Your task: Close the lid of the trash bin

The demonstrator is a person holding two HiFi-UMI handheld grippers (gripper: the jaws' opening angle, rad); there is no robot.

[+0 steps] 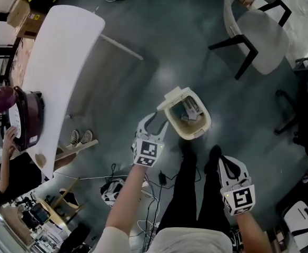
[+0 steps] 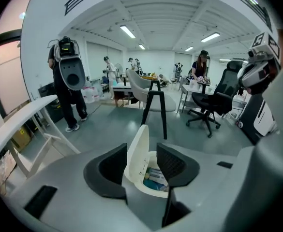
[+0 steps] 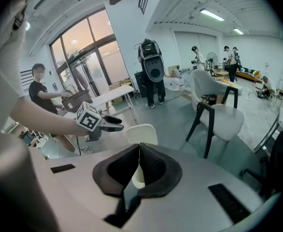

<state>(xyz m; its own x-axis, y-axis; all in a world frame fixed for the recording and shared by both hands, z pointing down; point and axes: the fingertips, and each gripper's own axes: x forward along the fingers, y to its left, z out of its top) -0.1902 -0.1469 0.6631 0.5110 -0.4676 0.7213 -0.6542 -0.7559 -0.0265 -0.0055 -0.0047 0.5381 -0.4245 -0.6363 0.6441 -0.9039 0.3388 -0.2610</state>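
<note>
A cream trash bin (image 1: 191,121) stands on the grey floor with litter inside it. Its lid (image 1: 174,96) is raised at the bin's far-left side. My left gripper (image 1: 156,121) is just left of the bin, open. In the left gripper view the upright lid (image 2: 137,151) shows in the gap between the dark pads (image 2: 113,164), and neither pad visibly presses on it; the bin's mouth (image 2: 153,183) lies below. My right gripper (image 1: 228,165) hangs lower right of the bin, apart from it. In the right gripper view its pads (image 3: 153,166) meet at the tips with nothing held, and the lid (image 3: 142,133) shows beyond.
A long white table (image 1: 59,73) runs along the left, and a person (image 1: 6,162) is seated at its near end. A white chair with black legs (image 1: 259,36) is at the back right, and a black office chair (image 1: 301,115) at the right edge. Cables (image 1: 143,186) lie near my feet.
</note>
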